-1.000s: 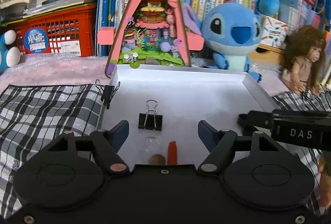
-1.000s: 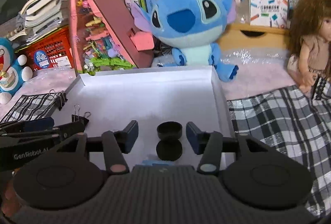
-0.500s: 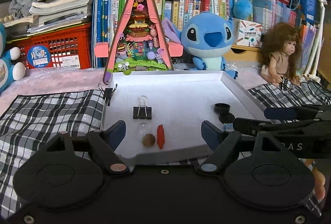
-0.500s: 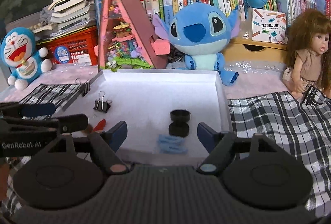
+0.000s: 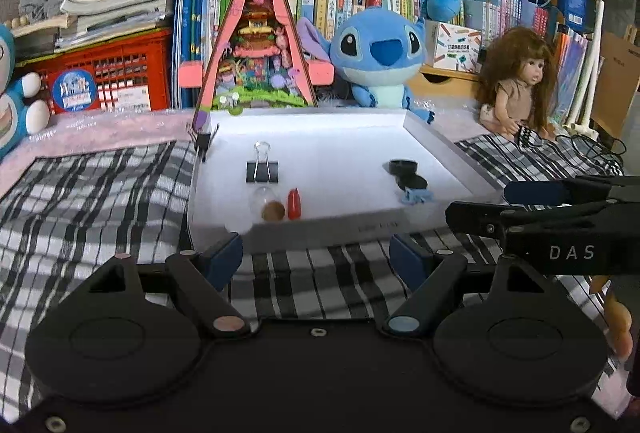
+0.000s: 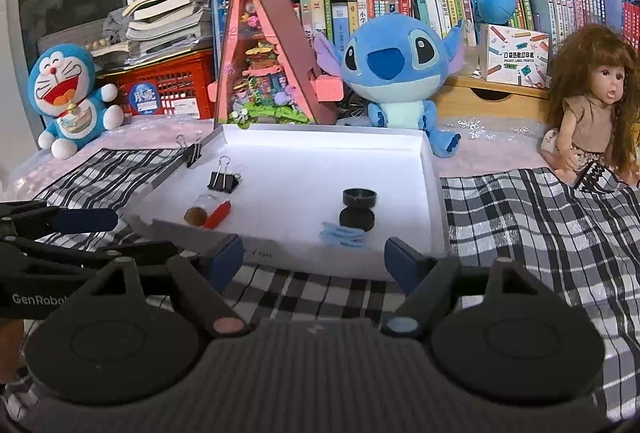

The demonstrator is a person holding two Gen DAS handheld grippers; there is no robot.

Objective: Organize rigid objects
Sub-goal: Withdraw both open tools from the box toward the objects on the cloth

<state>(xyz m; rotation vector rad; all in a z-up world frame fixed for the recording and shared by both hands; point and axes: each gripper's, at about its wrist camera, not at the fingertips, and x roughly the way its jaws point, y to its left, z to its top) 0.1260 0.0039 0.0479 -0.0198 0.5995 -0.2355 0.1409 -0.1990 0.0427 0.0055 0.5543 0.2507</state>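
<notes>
Over the checked cloth [image 5: 100,201], nearest: left gripper [image 5: 316,259] and right gripper [image 6: 314,253] both hovering wide open, gripping nothing, just short of the white tray [image 5: 320,227]. Lying inside the tray: glass vial [image 5: 267,202] touching the red piece [image 5: 294,203], blue clips [image 6: 343,234], two black caps [image 6: 358,211], then a binder clip [image 5: 262,169]. Sitting beyond: blue plush [image 6: 394,73].
</notes>
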